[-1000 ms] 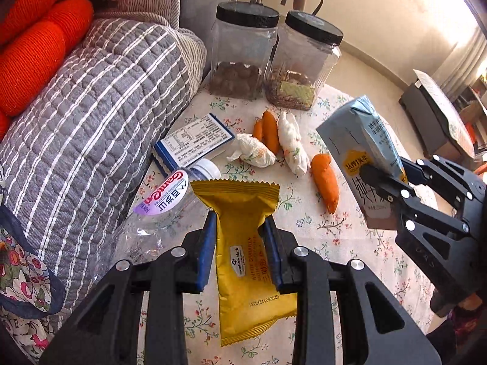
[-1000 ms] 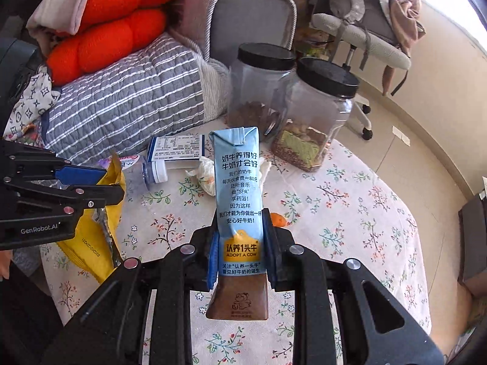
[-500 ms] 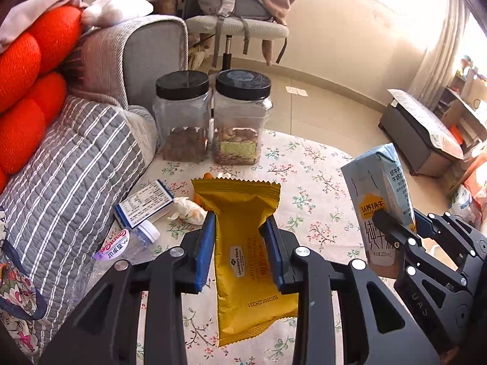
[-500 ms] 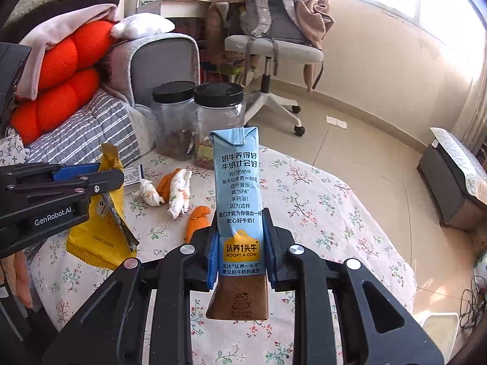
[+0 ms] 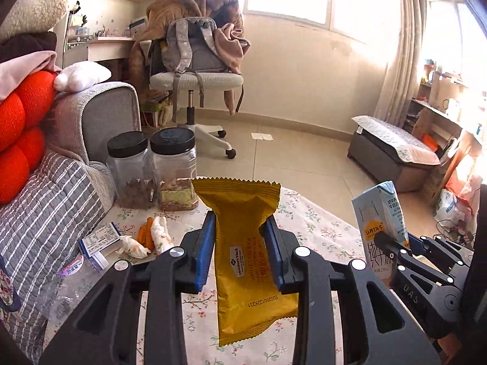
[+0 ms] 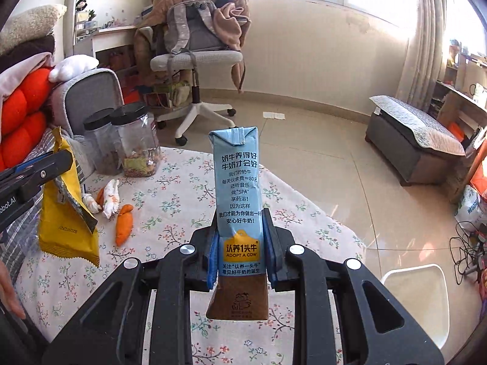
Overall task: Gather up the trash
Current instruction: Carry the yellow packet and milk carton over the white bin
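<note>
The left black two-finger gripper with blue pads (image 5: 239, 245) points forward and somewhat downward, its fingers (image 5: 204, 251) closed against the sides of a yellow foil snack wrapper (image 5: 246, 261) standing between them. The right black gripper (image 6: 240, 249), tilted likewise, clamps a slim light-blue milk carton (image 6: 239, 200) upright between its pads. A bare hand (image 6: 7, 292) shows at the left edge of the right wrist view.

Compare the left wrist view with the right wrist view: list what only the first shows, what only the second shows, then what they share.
Only the left wrist view: a blue-and-white box and a clear plastic bottle at the table's near-left edge.

Only the right wrist view: a white bin on the floor beside the table, and an orange peel lying apart.

Both: the yellow wrapper clamped in the left gripper, the milk carton clamped in the right gripper, and two black-lidded jars.
</note>
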Motion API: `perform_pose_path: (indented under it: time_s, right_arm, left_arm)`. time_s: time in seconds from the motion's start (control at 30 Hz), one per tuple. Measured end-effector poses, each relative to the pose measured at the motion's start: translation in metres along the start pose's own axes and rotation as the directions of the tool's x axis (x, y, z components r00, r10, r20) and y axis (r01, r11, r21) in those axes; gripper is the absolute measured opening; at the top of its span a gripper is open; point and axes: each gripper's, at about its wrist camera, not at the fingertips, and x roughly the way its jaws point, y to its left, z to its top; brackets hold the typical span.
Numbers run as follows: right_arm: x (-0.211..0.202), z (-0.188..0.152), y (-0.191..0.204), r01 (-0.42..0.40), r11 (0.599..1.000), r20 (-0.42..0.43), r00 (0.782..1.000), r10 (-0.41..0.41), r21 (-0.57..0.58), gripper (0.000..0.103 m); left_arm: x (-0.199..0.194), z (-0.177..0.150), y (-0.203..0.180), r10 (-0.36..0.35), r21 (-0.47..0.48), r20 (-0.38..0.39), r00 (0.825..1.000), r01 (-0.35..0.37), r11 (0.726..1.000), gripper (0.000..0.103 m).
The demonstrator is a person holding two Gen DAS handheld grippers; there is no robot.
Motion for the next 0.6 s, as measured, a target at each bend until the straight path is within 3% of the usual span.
perform_pose_path:
  time_s: [0.17,0.6]
  right_arm:
    - [-0.017,-0.008,-0.036,0.052,0.998,0.031,0.998,-0.053,0.039,0.023]
    - [-0.042,-0.031,-0.122,0.182,0.972,0.056,0.98,-0.192,0.148,0.023]
  left_arm:
    - [-0.002,-0.007,-0.036,-0.054,-0.02,0.02,0.998,0.054,0.998,0.034]
    - [0.005,-0.01,-0.127,-0.17,0.041,0.004,0.985,0.17,0.985,0.034]
